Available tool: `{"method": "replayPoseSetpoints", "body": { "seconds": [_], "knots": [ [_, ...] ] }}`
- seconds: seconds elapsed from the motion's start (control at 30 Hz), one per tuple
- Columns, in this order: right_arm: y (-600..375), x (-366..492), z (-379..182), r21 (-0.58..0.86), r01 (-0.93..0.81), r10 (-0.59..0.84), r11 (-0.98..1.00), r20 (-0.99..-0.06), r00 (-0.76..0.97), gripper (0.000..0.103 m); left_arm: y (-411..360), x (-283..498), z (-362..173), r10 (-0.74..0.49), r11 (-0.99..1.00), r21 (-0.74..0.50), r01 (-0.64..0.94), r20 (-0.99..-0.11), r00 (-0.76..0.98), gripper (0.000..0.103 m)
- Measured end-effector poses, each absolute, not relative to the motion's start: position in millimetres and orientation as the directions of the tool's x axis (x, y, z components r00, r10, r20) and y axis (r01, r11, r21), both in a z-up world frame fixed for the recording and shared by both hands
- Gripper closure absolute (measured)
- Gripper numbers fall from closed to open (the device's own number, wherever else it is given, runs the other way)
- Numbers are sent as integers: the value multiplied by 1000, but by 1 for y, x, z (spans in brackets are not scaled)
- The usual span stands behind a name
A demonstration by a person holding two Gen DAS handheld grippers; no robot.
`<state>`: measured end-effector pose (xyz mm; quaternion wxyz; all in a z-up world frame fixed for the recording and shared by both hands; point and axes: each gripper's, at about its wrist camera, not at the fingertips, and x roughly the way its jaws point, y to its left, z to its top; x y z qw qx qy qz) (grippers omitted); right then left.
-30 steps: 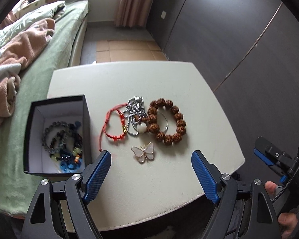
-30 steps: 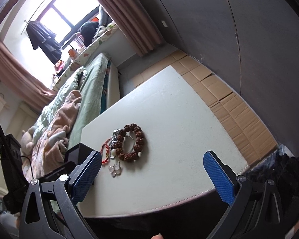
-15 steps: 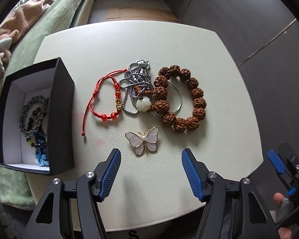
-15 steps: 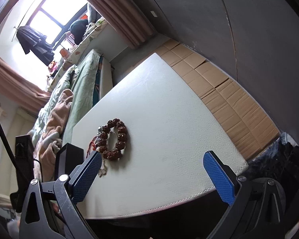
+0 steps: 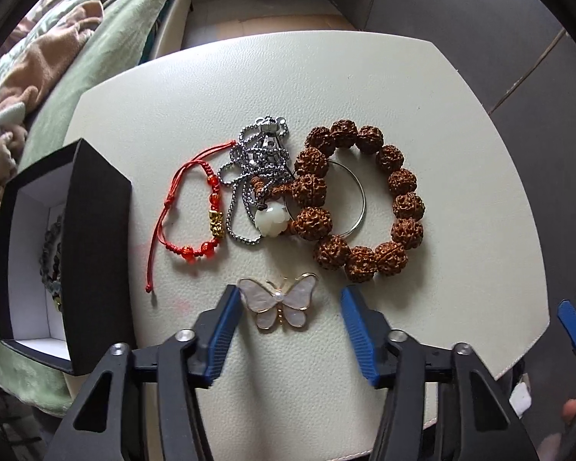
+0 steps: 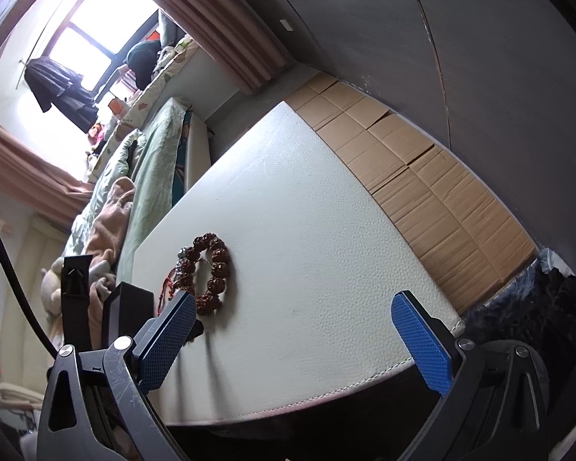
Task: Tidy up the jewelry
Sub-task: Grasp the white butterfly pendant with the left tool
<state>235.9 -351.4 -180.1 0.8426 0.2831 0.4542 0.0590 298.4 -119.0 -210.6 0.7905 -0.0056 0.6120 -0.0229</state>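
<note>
Left wrist view: the left tongs (image 5: pixel 288 307) point steeply down at a white desk (image 5: pixel 422 88), their blue pads straddling a pearl-and-gold butterfly brooch (image 5: pixel 278 301) at 6 o'clock on the desk. The jaws have just been closing with the brooch between them; the left pad appears to touch a wingtip, while the right pad stands clear, so nothing is pinched yet. The brooch lies flat, wings spread along the 9-to-3 line, its body running roughly 12 to 6 and its antennae toward 12. Beyond it, from 10 to 2 o'clock, lie a red cord bracelet (image 5: pixel 196 211), a tangled silver ball chain (image 5: pixel 255 169) with a white carved pendant (image 5: pixel 270 221), and a brown rudraksha bead bracelet (image 5: pixel 364 199). An open black gift box (image 5: pixel 100 253) at 9 o'clock already holds dark beaded pieces. The step in hand looks like picking up the brooch for the box; the next move calls for closing across the wings and lifting it level.

Right wrist view: the right tongs (image 6: pixel 303 334) hang spread wide and empty above the desk's near edge. The bead bracelet sits at 9 o'clock, the box corner beside it. A bed (image 6: pixel 149 161) and a bright window (image 6: pixel 76 42) fill the 10 to 11 o'clock background.
</note>
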Motion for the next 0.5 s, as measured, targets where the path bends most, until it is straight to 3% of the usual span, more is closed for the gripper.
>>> {"method": "replayPoseSetpoints", "body": {
  "seconds": [0.03,0.43,0.5],
  "knots": [
    [-351,236,-180,529,154,357,835,-732,580,0,-118,298,-210,-37,999,-31,28,-966,255,61],
    [-327,242,-173,510,117,366,852,-741,563,0,-108,285,-196,-110,994,-102,45,-952,286,67],
    [-321,246,-172,509,110,370,854,-742,560,0,-102,283,-190,-125,992,-118,42,-949,291,92]
  ]
}}
